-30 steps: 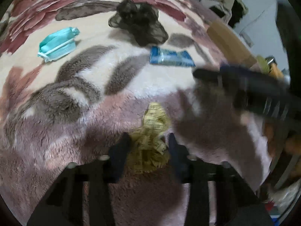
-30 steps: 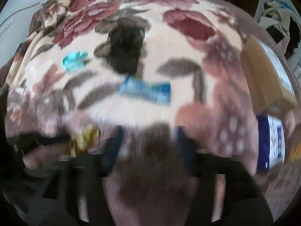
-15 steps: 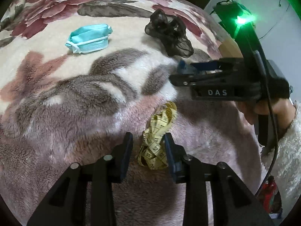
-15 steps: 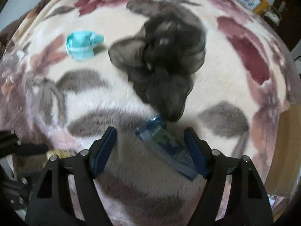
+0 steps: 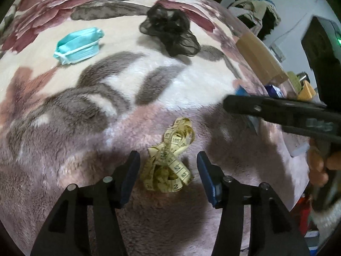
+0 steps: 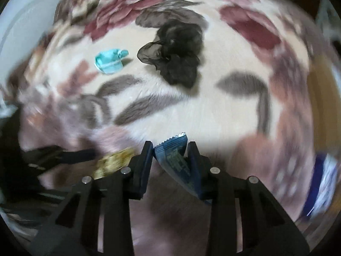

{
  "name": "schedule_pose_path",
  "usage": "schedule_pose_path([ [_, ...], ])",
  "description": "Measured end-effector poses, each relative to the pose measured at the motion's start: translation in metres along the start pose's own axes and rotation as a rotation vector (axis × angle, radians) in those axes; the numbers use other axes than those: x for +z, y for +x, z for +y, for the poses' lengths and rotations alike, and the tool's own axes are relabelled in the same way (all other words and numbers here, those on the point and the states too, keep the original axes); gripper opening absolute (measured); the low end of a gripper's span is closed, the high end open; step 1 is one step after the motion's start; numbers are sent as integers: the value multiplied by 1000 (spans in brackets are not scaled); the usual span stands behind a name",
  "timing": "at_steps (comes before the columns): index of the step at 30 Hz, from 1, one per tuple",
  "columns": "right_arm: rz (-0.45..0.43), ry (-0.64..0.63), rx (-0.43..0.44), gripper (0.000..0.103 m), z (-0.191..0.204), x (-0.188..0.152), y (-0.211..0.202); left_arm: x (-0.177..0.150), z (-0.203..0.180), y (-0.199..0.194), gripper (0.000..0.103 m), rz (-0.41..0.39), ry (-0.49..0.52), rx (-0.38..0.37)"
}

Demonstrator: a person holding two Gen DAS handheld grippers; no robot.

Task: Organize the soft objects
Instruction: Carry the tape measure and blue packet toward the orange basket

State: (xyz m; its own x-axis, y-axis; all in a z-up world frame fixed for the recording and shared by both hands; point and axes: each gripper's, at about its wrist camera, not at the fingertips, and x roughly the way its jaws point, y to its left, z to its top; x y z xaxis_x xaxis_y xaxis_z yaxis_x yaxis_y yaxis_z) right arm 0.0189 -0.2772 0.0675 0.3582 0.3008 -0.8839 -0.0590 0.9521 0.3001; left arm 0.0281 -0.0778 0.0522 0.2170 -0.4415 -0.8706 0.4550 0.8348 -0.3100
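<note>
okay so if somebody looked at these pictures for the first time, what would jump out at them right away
Probably the crumpled yellow measuring tape lying on the flowered fleece blanket between the opening jaws of the left gripper. Next, the blue packet pinched in the closing right gripper. Farther back lie a black mesh scrunchie and, left of it, a teal face mask.

A plush floral blanket (image 5: 64, 111) in cream, mauve and grey covered the bed. Beyond its far right edge stood a cardboard box (image 5: 260, 57), a pale wall (image 5: 294, 21) and heaped clothes (image 5: 255, 6) under dim indoor light.
</note>
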Motion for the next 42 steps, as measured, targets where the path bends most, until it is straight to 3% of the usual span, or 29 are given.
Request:
schedule_pose_path([
  [3, 16, 143, 99, 36, -20, -10, -2, 3, -7, 6, 57, 8, 0, -9],
  [5, 3, 146, 46, 38, -26, -12, 1, 1, -15, 9, 57, 12, 5, -2],
  [7, -14, 138, -12, 51, -30, -15, 5, 0, -15, 8, 57, 11, 6, 3],
  [9, -44, 127, -13, 54, -31, -20, 5, 1, -15, 8, 57, 8, -1, 5],
  [14, -68, -60, -87, 54, -2, -36, 1, -2, -6, -4, 57, -12, -17, -3],
  [18, 16, -223, -246, 51, 18, -46, 21, 4, -9, 0, 57, -3, -4, -3],
  [19, 39, -229, -273, 50, 17, -48, 27, 6, -12, 4, 57, 3, 2, -5],
  [20, 43, -223, -277, 41, 16, -49, 30, 8, -15, 8, 57, 11, 8, -3],
  [21, 39, -213, -274, 29, 14, -49, 30, 10, -18, 14, 57, 24, 17, 6],
  [23, 6, -170, -253, 27, 9, -50, 23, 12, -23, 23, 55, 45, 40, 37],
  [26, -23, -122, -227, 27, 3, -54, 14, 11, -29, 33, 30, 68, 78, 117],
  [28, -25, -106, -214, 27, 1, -56, 12, 9, -28, 30, 25, 60, 67, 99],
  [30, -18, -91, -215, 27, 1, -56, 16, 6, -23, 24, 24, 54, 28, 70],
  [36, -24, 9, -186, 27, -6, -54, 22, 2, -17, 5, 24, 30, -17, 74],
  [42, -111, 19, -157, 24, 7, -69, -18, 0, -31, -21, 24, 3, -5, 122],
])
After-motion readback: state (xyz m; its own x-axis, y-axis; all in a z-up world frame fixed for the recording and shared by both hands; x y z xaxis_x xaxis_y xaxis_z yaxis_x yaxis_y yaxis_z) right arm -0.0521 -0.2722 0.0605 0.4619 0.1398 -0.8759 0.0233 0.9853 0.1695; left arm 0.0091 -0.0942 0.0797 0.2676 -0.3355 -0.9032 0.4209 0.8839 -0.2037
